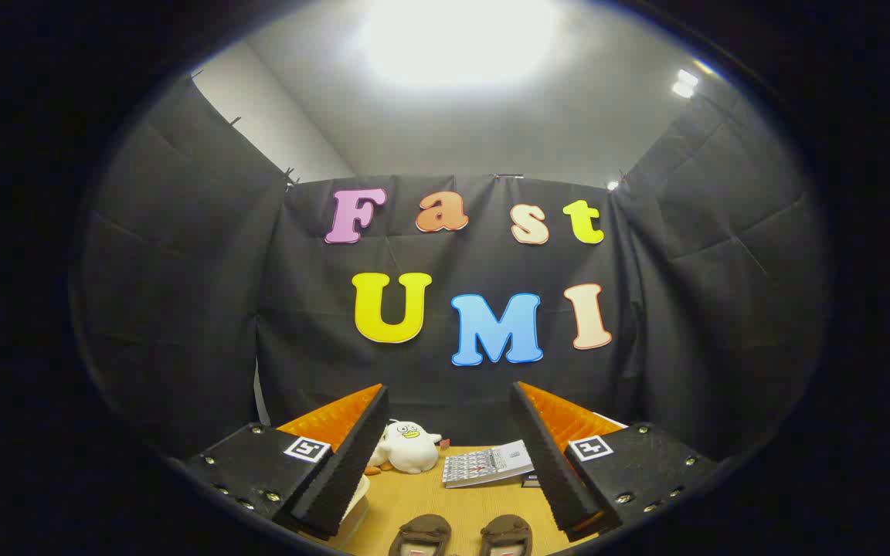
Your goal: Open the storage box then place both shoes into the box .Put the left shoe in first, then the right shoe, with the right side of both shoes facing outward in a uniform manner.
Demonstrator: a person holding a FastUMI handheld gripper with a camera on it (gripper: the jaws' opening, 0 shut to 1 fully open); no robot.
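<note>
Two brown shoes lie side by side on the wooden table [453, 502], their toes toward me: one shoe [422, 534] on the left and the other shoe [507, 534] on the right. Both sit low between my fingers. My gripper [449, 452] is open and held above the table, with nothing between its fingers. A pale edge of something [358, 494] shows just behind the left finger; I cannot tell what it is.
A white plush duck [408, 445] sits on the table beyond the fingers, toward the left. A booklet [487, 465] lies flat to the right of it. Black cloth walls close the booth at the back and on both sides.
</note>
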